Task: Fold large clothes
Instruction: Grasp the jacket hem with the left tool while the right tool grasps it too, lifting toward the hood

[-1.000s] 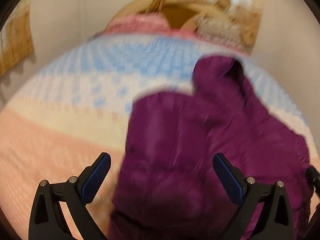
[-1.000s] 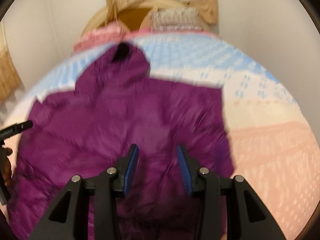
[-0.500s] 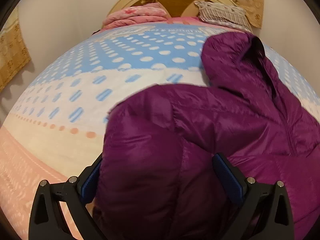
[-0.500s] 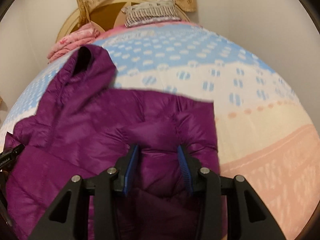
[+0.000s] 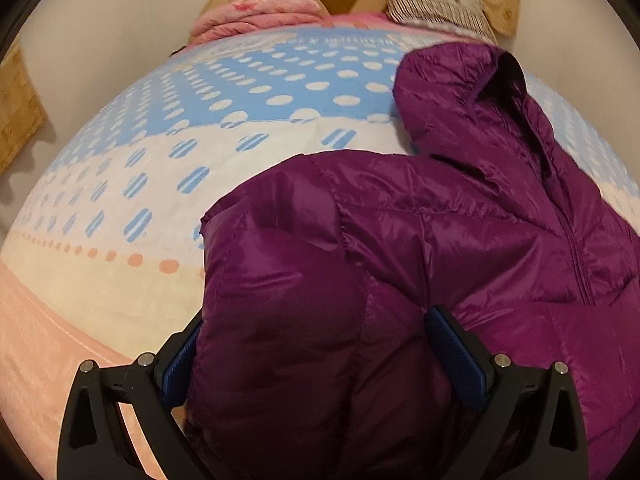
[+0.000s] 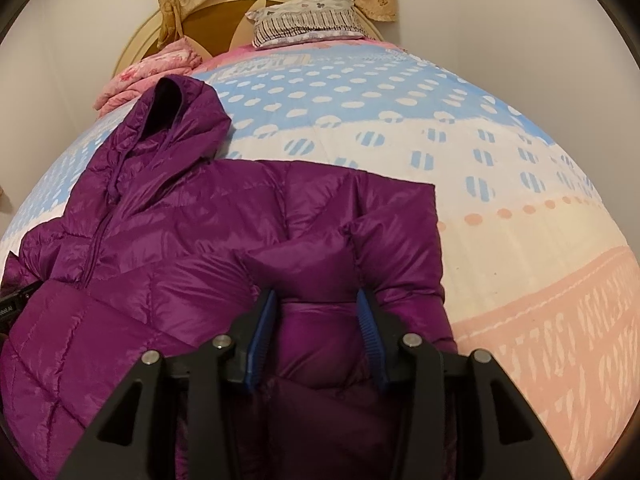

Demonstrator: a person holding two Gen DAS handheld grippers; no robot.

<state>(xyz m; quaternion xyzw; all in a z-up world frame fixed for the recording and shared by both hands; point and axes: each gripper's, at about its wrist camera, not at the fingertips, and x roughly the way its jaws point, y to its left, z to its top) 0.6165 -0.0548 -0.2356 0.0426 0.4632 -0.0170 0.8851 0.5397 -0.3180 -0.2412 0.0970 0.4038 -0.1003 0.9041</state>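
Observation:
A purple hooded puffer jacket lies zipped on the dotted bedspread, its hood toward the headboard. My left gripper hangs low over the jacket's left side, jaws wide open; a puffy folded-over part bulges between them and covers the left pad. In the right wrist view the jacket fills the near left, hood at the far end. My right gripper has a thick fold of the jacket's right side between its blue pads, which still touch it while the jaws are opening.
The bedspread runs from blue through white to pink toward me, bare to the right of the jacket. A folded pink blanket and a striped pillow sit by the wooden headboard. Pale walls flank the bed.
Both grippers came down and closer to the jacket, then held still. The sides of the jacket now lie folded on top of it. The right pads stand slightly wider.

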